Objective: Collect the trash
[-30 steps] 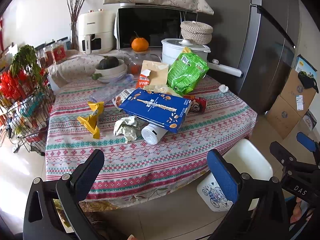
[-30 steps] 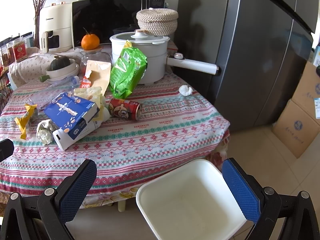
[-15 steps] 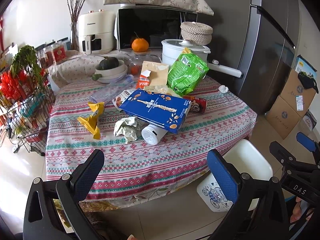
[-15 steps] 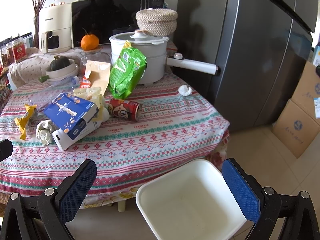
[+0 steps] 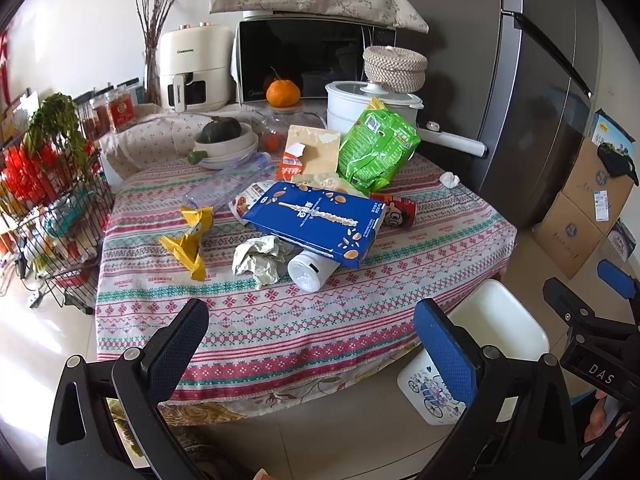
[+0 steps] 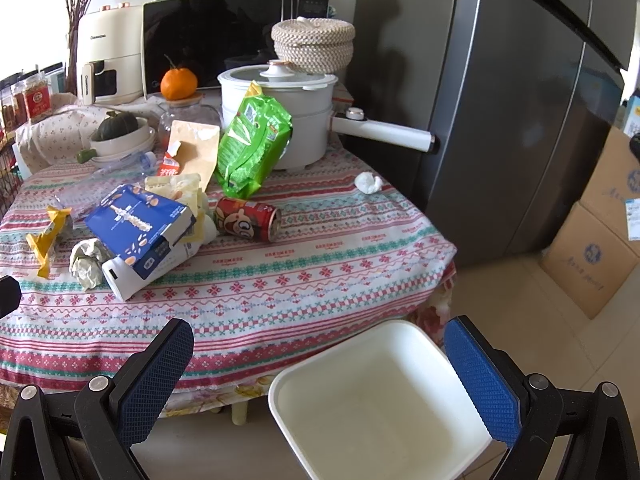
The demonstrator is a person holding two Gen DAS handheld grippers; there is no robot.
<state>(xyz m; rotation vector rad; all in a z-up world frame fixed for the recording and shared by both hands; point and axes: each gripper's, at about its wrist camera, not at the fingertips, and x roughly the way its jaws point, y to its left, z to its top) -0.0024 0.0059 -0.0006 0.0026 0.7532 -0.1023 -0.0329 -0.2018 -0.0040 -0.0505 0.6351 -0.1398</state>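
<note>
Beyond left claw (image 5: 310, 346), spread wide: crumpled paper (image 5: 258, 258) on table (image 5: 280, 320).

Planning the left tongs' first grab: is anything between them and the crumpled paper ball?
Nothing visible. Bare tablecloth lies between the open left tongs and the crumpled paper ball.

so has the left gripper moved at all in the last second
No. In the left wrist view the left gripper frames the blue rectangular snack box and the striped tablecloth's edge exactly as before.
</note>
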